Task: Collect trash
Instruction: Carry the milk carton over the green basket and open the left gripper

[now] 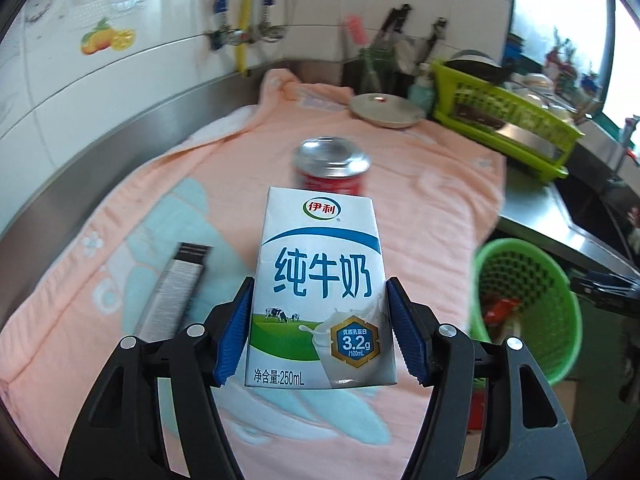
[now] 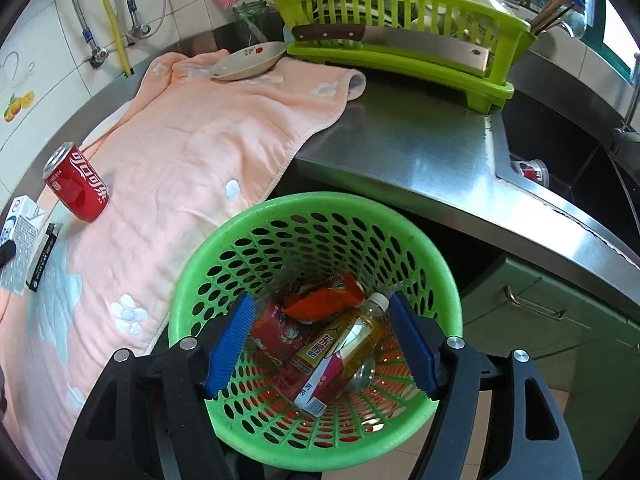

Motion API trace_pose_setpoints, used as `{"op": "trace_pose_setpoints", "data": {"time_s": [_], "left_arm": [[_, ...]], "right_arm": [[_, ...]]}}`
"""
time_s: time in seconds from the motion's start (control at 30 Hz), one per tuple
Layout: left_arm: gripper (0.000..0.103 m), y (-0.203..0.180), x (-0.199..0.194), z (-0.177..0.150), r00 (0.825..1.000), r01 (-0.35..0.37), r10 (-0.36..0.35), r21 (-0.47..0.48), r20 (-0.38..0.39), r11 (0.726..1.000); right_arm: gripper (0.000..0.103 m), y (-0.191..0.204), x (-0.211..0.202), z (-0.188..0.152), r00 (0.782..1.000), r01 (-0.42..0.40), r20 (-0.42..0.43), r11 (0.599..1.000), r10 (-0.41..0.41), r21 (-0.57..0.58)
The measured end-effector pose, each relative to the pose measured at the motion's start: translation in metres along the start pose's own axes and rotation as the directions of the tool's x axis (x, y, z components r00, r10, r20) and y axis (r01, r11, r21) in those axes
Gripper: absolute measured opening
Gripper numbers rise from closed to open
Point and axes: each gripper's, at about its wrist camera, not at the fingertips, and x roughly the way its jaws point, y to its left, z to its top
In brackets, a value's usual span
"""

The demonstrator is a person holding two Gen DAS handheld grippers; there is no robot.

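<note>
My left gripper [image 1: 320, 332] is shut on a white and blue milk carton [image 1: 320, 280], held upright above the pink towel [image 1: 420, 208]. A red cola can [image 1: 332, 172] stands just behind it, and a slim grey and black box [image 1: 174, 296] lies to its left. My right gripper [image 2: 320, 344] is open and empty, hovering over the green mesh basket [image 2: 200, 264]. The basket holds a tea bottle [image 2: 356, 336], an orange wrapper [image 2: 324, 296] and red packaging. The can [image 2: 76, 182], carton [image 2: 22, 236] and box [image 2: 44, 256] show at the left of the right wrist view.
A lime dish rack [image 2: 400, 40] with a cleaver and dishes stands at the back beside a plate [image 2: 250, 62]. The sink [image 2: 568, 168] lies to the right. The basket [image 1: 532, 304] sits beyond the steel counter's front edge [image 2: 440, 192]. Cabinet doors are below.
</note>
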Motion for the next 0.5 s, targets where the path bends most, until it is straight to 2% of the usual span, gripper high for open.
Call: {"op": "trace_pose_setpoints", "data": {"time_s": [0.13,0.27,0.5], "left_arm": [[0.064,-0.044,0.005,-0.004,0.994,0.105,-0.104,0.043,-0.020,0.994],[0.064,-0.101,0.023,-0.011,0.979,0.196,-0.189,0.109,-0.074,0.974],[0.064,-0.173,0.067,-0.023,0.954,0.273,-0.245,0.166,-0.171,0.948]], "right_arm": [[0.068,-0.008,-0.009,-0.001,1.000,0.000,0.016,1.000,0.000,0.007],[0.068,-0.017,-0.018,-0.001,0.999,0.004,0.033,1.000,-0.004,0.011],[0.068,-0.036,-0.026,-0.003,0.999,0.002,0.044,1.000,-0.003,0.027]]}}
